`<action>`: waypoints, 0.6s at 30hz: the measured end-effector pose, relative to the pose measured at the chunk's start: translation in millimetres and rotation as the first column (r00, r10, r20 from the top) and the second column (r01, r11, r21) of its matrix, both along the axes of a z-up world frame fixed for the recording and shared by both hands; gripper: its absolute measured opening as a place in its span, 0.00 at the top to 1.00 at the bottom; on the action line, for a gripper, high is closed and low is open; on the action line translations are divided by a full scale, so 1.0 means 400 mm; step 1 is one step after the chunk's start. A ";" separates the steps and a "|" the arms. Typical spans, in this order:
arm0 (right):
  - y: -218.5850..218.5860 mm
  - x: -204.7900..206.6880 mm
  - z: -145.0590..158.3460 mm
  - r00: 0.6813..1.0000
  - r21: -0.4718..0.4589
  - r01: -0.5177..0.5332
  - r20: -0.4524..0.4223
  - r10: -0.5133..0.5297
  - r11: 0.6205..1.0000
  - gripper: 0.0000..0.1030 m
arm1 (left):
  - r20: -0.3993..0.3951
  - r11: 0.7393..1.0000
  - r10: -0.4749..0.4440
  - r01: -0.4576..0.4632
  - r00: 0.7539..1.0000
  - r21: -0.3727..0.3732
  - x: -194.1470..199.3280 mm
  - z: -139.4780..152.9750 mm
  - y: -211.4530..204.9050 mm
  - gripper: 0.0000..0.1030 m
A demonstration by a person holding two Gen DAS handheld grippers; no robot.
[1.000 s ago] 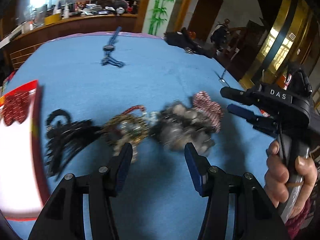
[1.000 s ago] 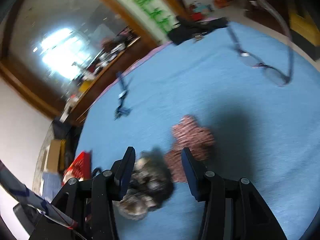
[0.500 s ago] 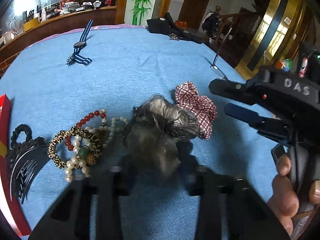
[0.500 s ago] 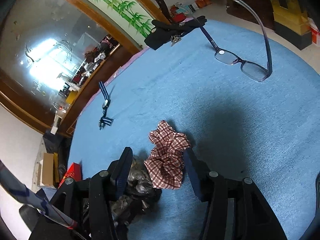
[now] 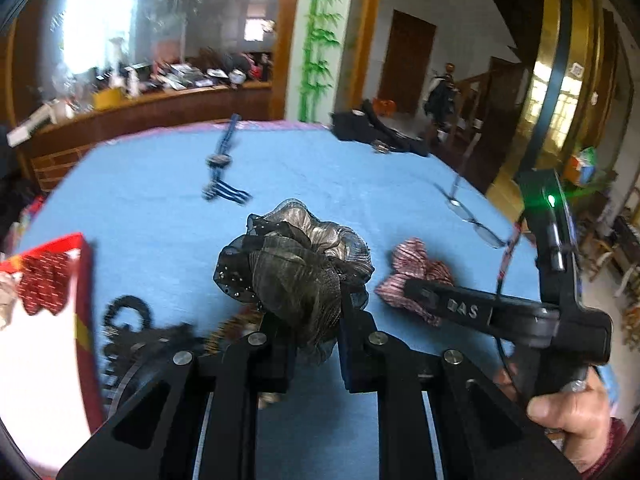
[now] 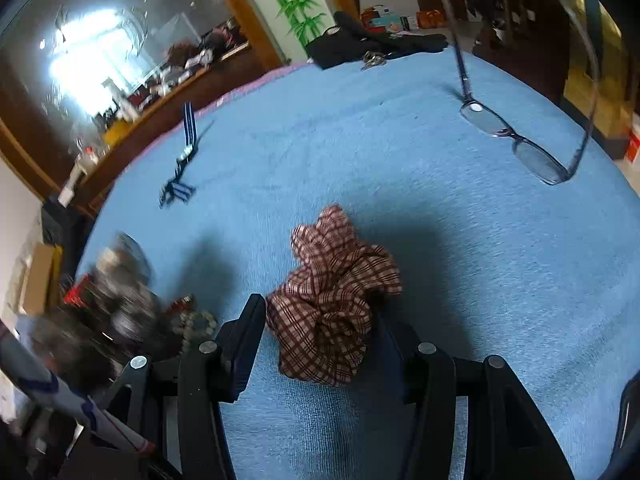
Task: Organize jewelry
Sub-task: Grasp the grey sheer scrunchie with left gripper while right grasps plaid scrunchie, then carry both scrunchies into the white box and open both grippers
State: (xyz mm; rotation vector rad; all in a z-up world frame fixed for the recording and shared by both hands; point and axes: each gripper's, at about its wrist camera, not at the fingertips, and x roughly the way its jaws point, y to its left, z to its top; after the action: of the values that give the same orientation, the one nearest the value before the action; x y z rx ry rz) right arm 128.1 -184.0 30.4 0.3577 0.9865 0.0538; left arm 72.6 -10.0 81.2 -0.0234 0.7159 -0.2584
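Blue cloth (image 6: 460,248) covers the table. Left gripper (image 5: 316,344) pinches the grey scrunchie (image 5: 292,260) — lifted; right gripper (image 6: 320,344) spread around the plaid scrunchie (image 6: 332,300).

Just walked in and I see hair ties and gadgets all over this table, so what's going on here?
A person is sorting accessories on the blue table with a handheld gripper in each hand. The left gripper is shut on a dark grey-black scrunchie, held up off the cloth. The right gripper is open, its fingers straddling a red plaid scrunchie that lies on the table. Bracelets, a red box, eyeglasses and a striped strap lie around.
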 end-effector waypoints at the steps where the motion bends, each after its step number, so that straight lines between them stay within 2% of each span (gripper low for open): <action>1: 0.005 0.001 -0.006 1.000 -0.020 -0.011 -0.010 0.011 1.000 0.77 | 0.003 1.000 0.006 -0.006 1.000 0.008 0.002 -0.001 0.002 0.85; 4: 0.004 -0.009 0.000 1.000 -0.020 -0.013 0.007 0.013 1.000 0.86 | -0.008 1.000 0.003 -0.003 1.000 0.013 0.010 -0.010 0.001 0.85; 10: 0.000 -0.057 0.076 0.987 -0.013 0.013 0.159 -0.011 1.000 0.86 | 0.013 1.000 0.024 -0.024 1.000 0.009 0.007 -0.004 0.012 0.85; 18: 0.044 -0.078 0.115 0.974 -0.036 -0.034 0.224 0.042 0.999 0.86 | 0.014 0.998 0.057 -0.057 0.998 0.016 0.012 -0.008 0.022 0.85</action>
State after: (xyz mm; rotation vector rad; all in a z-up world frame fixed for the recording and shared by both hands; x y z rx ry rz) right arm 96.9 -166.3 76.3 0.2966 0.7688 0.1111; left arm 77.3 -1.3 77.9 -0.0268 0.7022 -0.1978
